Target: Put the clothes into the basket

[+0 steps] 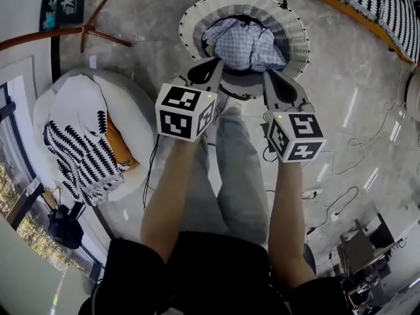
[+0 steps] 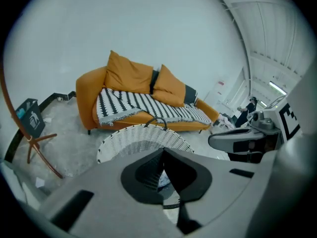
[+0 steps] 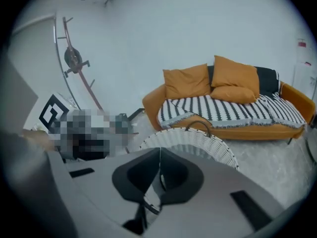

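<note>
At left, striped cloth (image 1: 79,146) is lying on pouf (image 1: 134,104), prob. still to go. The basket (image 1: 298,35) is holding blue checked clothes (image 1: 244,44), so that pc looks done. L gripper (image 1: 209,67) & R gripper (image 1: 272,79) are hovering by its near rim, both closed, empty.

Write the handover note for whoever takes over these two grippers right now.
Grippers: the left hand-held gripper is shut, with nothing seen between its jaws, and sits at the near rim of the basket. The right hand-held gripper is also shut and looks empty.
Things: the blue checked garment lies inside the basket.
Done: that garment is in.
Left: a black-and-white patterned cloth lies on the white seat. Whether it counts as clothes is unclear.
</note>
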Tool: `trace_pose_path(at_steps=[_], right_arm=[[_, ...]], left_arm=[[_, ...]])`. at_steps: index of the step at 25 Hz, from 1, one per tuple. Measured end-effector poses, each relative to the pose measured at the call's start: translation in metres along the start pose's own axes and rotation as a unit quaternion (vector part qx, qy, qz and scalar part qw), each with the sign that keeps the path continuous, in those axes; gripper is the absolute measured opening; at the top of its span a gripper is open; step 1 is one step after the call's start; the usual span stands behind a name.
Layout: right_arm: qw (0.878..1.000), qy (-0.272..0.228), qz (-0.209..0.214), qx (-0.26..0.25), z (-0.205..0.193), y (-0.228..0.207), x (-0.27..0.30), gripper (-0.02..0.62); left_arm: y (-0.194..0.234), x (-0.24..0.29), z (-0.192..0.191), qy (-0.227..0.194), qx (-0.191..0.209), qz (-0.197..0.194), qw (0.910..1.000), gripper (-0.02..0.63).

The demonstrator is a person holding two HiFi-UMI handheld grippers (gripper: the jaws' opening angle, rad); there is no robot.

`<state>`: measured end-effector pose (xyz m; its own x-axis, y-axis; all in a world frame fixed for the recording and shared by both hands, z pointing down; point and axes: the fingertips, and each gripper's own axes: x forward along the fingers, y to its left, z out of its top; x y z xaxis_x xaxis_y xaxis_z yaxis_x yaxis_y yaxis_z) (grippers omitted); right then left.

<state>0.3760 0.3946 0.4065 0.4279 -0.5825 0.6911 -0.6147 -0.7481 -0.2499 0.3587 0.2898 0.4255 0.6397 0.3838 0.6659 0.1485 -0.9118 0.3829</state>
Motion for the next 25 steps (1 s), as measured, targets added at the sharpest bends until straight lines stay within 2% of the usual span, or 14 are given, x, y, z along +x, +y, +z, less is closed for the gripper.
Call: trace_pose_path(at_steps=[3,5,7,9,11,14,18,21,23,25], right_arm=[[0.999,-0.033,0.02,0.003,0.026,0.035,-0.016,0.012],[0.996,-0.069,0.029,0.041,0.048,0.056,-0.032,0.012],[0.989,-0.116,0.028,0.092,0.076,0.069,-0.05,0.012],[0.98,-0.163,0.026,0.108,0.114,0.08,-0.064,0.012],[0.976,-0.193,0.027,0.097,0.146,0.103,-0.087,0.012],[0.974,-0.21,0.022,0.083,0.169,0.139,-0.133,0.012],[0.968,-0.241,0.006,0.073,0.209,0.158,-0.162,0.012],[0.962,-0.263,0.0,0.072,0.236,0.167,-0.182,0.012],[0.955,-0.289,0.001,0.068,0.266,0.172,-0.195,0.012],[0.948,-0.314,-0.003,0.052,0.293,0.178,-0.211,0.012]], left_arm=[[0.009,-0.043,0.031,-0.044,-0.02,0.018,0.9987,0.008],[0.005,-0.08,0.061,-0.072,-0.016,0.013,0.9972,0.008],[0.002,-0.121,0.086,-0.095,0.0,0.01,0.9954,0.008],[0.007,-0.161,0.113,-0.131,0.009,0.021,0.9911,0.008],[0.011,-0.207,0.136,-0.167,0.005,0.036,0.9854,0.008],[0.003,-0.269,0.152,-0.197,-0.013,0.048,0.9792,0.008],[-0.011,-0.303,0.181,-0.228,-0.011,0.044,0.9726,0.009],[-0.019,-0.321,0.195,-0.23,0.01,0.063,0.9711,0.009],[-0.024,-0.336,0.219,-0.256,0.034,0.077,0.9631,0.009],[-0.036,-0.355,0.246,-0.304,0.045,0.058,0.95,0.009]])
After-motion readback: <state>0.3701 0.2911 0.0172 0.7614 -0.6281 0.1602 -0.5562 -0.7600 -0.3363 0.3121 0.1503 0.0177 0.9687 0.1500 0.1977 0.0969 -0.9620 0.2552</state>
